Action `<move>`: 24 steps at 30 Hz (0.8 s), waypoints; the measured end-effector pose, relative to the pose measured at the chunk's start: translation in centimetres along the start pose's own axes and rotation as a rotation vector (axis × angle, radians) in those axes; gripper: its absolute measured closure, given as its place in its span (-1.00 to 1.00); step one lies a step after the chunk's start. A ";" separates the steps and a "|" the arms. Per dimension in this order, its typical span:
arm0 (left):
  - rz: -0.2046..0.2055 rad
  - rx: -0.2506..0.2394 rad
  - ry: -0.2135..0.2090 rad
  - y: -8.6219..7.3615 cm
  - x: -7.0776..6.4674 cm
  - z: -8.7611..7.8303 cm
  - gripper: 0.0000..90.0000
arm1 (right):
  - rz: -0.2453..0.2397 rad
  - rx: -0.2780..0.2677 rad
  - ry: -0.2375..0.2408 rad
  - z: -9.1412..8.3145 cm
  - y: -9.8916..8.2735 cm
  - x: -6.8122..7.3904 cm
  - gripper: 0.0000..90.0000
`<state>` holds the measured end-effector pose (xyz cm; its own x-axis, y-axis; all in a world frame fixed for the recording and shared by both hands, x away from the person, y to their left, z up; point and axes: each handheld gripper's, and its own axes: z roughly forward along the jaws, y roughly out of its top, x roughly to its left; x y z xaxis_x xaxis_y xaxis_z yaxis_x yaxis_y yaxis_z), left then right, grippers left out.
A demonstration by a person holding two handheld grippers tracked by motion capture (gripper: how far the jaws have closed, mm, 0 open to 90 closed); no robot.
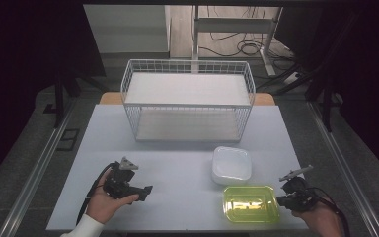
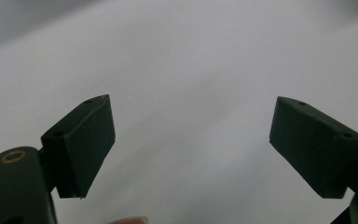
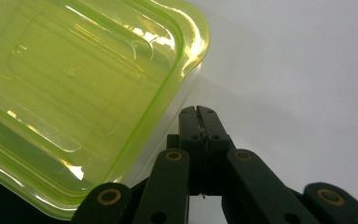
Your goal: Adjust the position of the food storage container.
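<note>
A clear yellow-green container (image 1: 250,203) lies near the table's front right edge; in the right gripper view the container (image 3: 74,93) is upside down, its base ribs facing up. My right gripper (image 1: 282,199) is just to the right of its rim, and the right gripper (image 3: 198,112) has its jaws pressed together with nothing between them. A white square lid or box (image 1: 231,164) sits behind the container. My left gripper (image 1: 148,189) rests in a hand at the front left; in its own view the left gripper (image 2: 191,135) stands wide open over bare table.
A white wire two-shelf rack (image 1: 187,98) stands at the back middle of the pale table (image 1: 177,148). Dark curtains flank the table, and cables lie on the floor beyond it.
</note>
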<state>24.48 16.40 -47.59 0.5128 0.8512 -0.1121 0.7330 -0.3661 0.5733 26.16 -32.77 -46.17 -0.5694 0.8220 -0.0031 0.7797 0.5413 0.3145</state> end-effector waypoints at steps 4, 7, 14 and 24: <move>0.000 -0.003 0.000 0.0 0.0 -0.1 -0.69 | -0.025 -0.002 0.014 0.3 0.5 1.2 0.98; 0.000 0.000 0.000 0.0 0.0 0.0 -0.69 | -0.048 0.005 0.030 0.8 1.1 2.6 0.98; 0.002 0.005 -0.003 0.0 0.1 0.0 -0.69 | -0.082 0.011 0.045 1.5 2.3 4.6 0.98; 0.003 0.003 -0.004 0.0 0.1 0.0 -0.69 | -0.130 0.023 0.074 2.2 3.9 7.4 0.98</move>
<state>24.52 16.54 -47.59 0.5172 0.8483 -0.1138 0.7325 -0.3700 0.5715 25.58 -24.22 -47.10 -0.6832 0.7297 0.0273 0.7031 0.6473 0.2942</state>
